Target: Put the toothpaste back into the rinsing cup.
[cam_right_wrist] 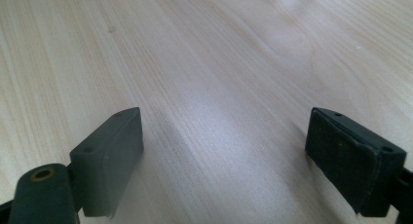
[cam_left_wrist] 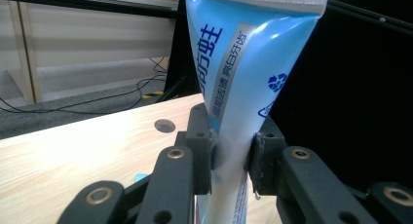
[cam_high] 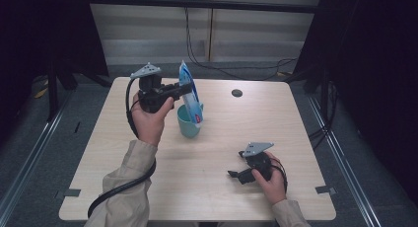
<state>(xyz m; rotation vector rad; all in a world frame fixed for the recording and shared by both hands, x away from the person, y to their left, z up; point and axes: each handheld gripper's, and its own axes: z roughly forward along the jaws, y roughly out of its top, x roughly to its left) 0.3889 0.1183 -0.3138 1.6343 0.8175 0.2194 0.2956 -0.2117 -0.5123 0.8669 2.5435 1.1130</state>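
From the high view, I see my left gripper [cam_high: 183, 91] raised above the far-left part of the table [cam_high: 212, 187], its jaws clamped on a blue toothpaste tube [cam_high: 191, 92]. The tube stands nearly upright, crimped end up, its lower end inside a teal cup [cam_high: 189, 124] that sits left of the table's middle. My right gripper [cam_high: 233, 174] rests low near the table's near edge, right of centre, well apart from the cup. A small dark round hole cover [cam_high: 236, 93] lies toward the far edge.

In the left gripper view, I watch both jaws pinching the tube [cam_left_wrist: 243, 63] at its narrower part, printed face toward me, the hole cover [cam_left_wrist: 164, 125] behind on the wood.

In the right gripper view, my jaws stand spread wide over bare wood grain [cam_right_wrist: 219, 63], holding nothing.
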